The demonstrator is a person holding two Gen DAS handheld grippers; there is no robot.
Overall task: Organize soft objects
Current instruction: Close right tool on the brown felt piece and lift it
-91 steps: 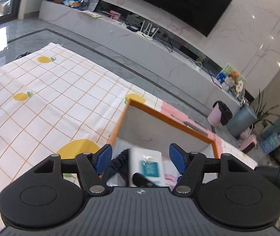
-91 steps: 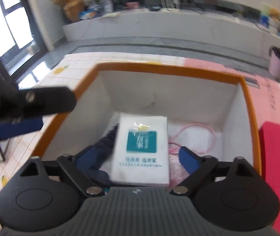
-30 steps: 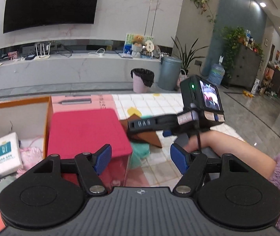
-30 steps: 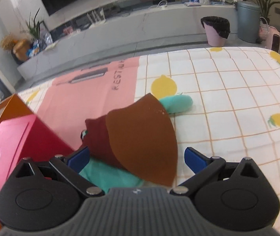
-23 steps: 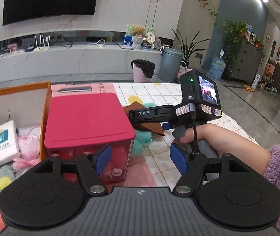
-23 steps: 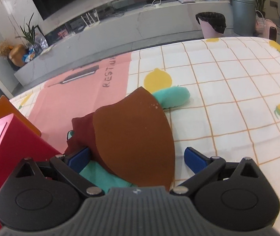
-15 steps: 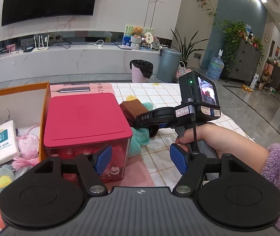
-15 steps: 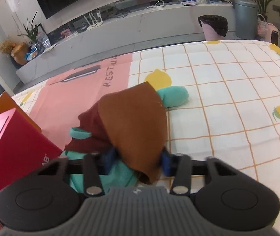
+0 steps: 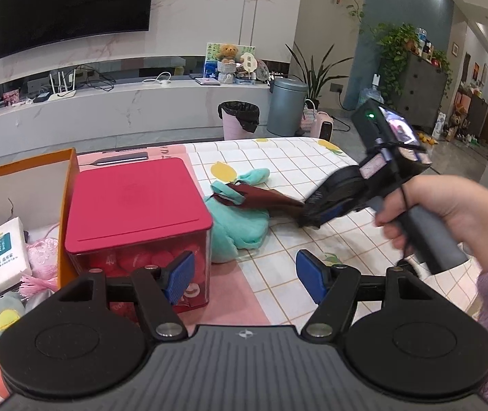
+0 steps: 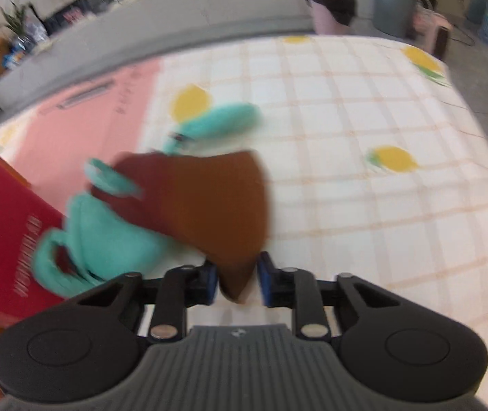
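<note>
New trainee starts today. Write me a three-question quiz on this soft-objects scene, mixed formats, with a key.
1. True or false: the left gripper holds the teal plush.
2. Multiple choice: the right gripper has just been closing on which item? A) tissue pack B) brown cloth C) red-lidded box
3. Fill in: the tissue pack lies inside the ______-rimmed box.

Key:
1. False; it is open and holds nothing.
2. B; the brown cloth sits between its pads, trailing over the teal plush.
3. Orange; the orange-rimmed box stands beside the red-lidded box.
</note>
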